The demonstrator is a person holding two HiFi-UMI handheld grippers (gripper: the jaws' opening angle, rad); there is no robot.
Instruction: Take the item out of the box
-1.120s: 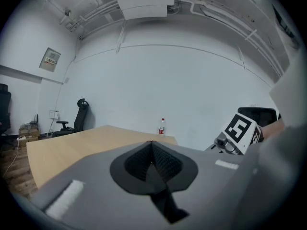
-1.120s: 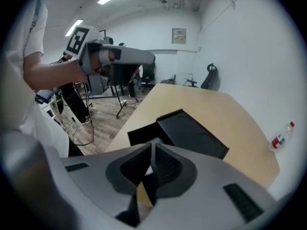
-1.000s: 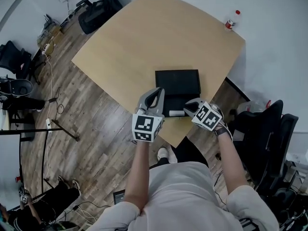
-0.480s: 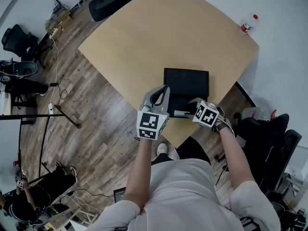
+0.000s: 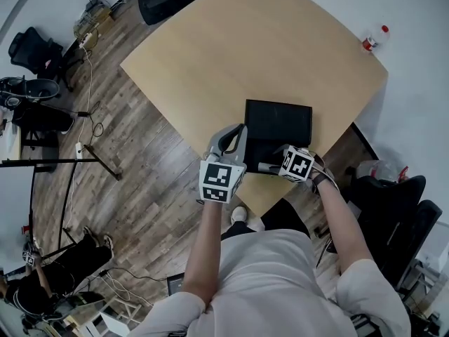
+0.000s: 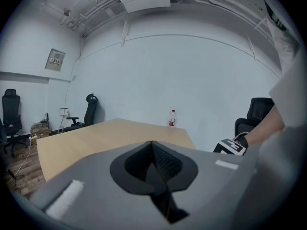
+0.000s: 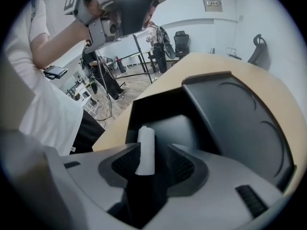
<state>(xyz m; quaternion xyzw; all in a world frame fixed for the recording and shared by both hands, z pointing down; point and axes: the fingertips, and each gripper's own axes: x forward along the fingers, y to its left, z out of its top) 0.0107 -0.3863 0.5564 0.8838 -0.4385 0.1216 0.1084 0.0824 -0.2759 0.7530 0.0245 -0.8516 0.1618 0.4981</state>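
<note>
A black box (image 5: 261, 152) lies open near the table's front corner, its lid (image 5: 278, 120) flat behind it. A white roll-shaped item (image 5: 265, 166) lies in the box. My right gripper (image 5: 275, 166) points steeply down into it. In the right gripper view the item (image 7: 146, 145) stands between the jaws of the right gripper (image 7: 154, 148), which have just been opening. It rests against the left pad, with a dark gap to the right pad. My left gripper (image 5: 237, 130) hovers by the box's left edge. Its jaws (image 6: 152, 150) are shut and hold nothing.
The wooden table (image 5: 231, 55) ends just in front of the box. A water bottle (image 5: 374, 39) stands at its far right corner. Office chairs (image 5: 393, 209) stand to the right, with another chair and cables (image 5: 42, 90) on the floor to the left.
My right gripper has sunk and tipped down into the box, around the white item. The left gripper has shifted slightly beside the box.
</note>
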